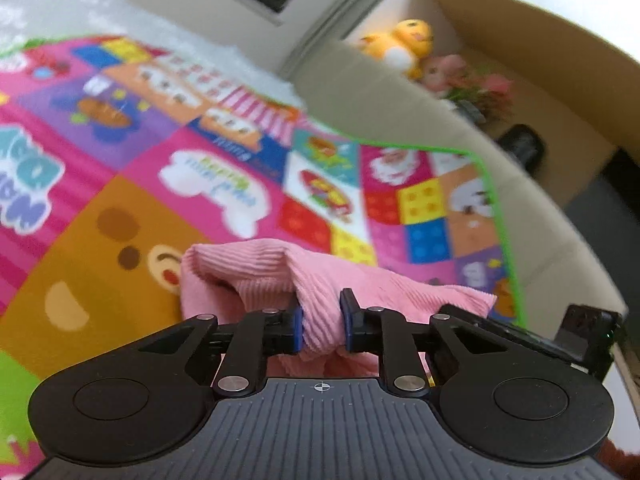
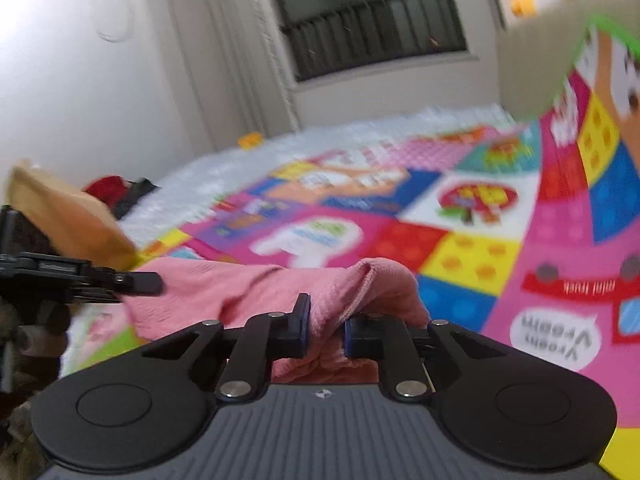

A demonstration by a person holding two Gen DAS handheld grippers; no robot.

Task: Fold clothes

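A pink ribbed garment (image 1: 256,276) is held up above a colourful play mat (image 1: 120,184). My left gripper (image 1: 322,320) is shut on a bunched edge of it, with cloth squeezed between the blue pads. In the right wrist view the same pink garment (image 2: 224,288) stretches leftward, and my right gripper (image 2: 326,326) is shut on a folded hem. The other gripper's black body (image 2: 80,280) shows at the left edge, holding the far end of the cloth. The lower part of the garment hangs out of sight beneath both grippers.
A cardboard box (image 1: 520,48) with a yellow plush toy (image 1: 404,44) and pink items stands past the mat's green edge. White fluffy bedding (image 2: 280,148) lies beyond the mat, below a window (image 2: 368,16). A tan cushion (image 2: 68,220) and red and dark clothes (image 2: 116,192) sit at left.
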